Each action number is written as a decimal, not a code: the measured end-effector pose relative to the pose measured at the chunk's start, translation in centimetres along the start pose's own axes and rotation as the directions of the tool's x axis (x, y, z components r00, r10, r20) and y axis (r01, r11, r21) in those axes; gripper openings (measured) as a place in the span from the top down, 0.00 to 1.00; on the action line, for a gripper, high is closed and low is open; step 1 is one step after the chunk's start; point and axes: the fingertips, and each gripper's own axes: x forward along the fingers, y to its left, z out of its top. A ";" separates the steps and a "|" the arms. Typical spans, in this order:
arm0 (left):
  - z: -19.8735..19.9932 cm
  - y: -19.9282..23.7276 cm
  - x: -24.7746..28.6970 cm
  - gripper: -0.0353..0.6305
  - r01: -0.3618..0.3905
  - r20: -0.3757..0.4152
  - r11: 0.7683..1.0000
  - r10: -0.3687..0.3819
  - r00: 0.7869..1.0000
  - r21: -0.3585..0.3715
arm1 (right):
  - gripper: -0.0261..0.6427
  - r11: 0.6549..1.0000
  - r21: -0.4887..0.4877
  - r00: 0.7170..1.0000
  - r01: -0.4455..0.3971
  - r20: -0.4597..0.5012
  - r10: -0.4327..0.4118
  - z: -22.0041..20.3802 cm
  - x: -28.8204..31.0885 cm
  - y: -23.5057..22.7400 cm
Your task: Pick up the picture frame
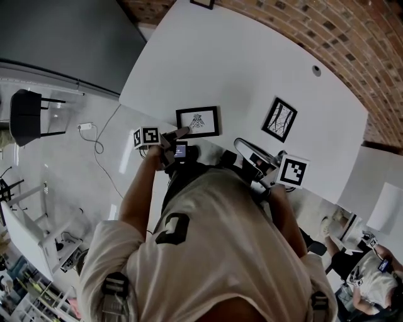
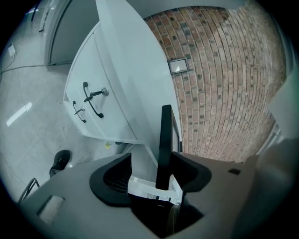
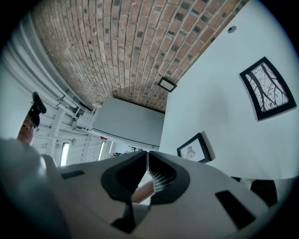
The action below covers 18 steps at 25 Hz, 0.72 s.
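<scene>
A black-framed picture frame [image 1: 198, 121] with a small drawing lies near the front-left edge of the white table [image 1: 239, 63]. My left gripper [image 1: 181, 133] is at its near-left corner. In the left gripper view the frame's black edge [image 2: 164, 144] stands between the jaws of the left gripper [image 2: 152, 156]. It lies against the right jaw, with a gap to the left one, so the gripper is open around it. My right gripper [image 1: 242, 146] hovers by the table's front edge, to the frame's right. The right gripper view shows the right gripper [image 3: 147, 154] shut on nothing, with the frame [image 3: 194, 149] beyond it.
A second black frame [image 1: 279, 119] with a branch drawing lies to the right [image 3: 267, 87]. A third small frame [image 1: 203, 3] sits at the table's far edge by the brick wall. A white cabinet [image 2: 88, 100], a black chair [image 1: 28, 116] and a floor cable [image 1: 101, 144] are at the left.
</scene>
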 end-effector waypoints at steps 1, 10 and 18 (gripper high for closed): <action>0.0 -0.1 0.0 0.56 0.003 -0.001 1.000 -0.003 1.000 0.000 | 0.95 1.000 -0.001 1.000 0.000 -0.001 0.000 0.0 0.1 0.0; 0.2 -0.4 0.2 0.61 0.022 -0.011 1.000 -0.022 1.000 0.000 | 0.95 1.000 -0.004 1.000 0.011 0.001 -0.011 0.1 0.4 0.0; 0.1 -0.4 -0.8 0.66 0.051 -0.023 0.999 -0.051 0.998 0.000 | 0.95 1.000 -0.005 0.999 0.018 0.031 -0.017 -1.1 0.7 0.7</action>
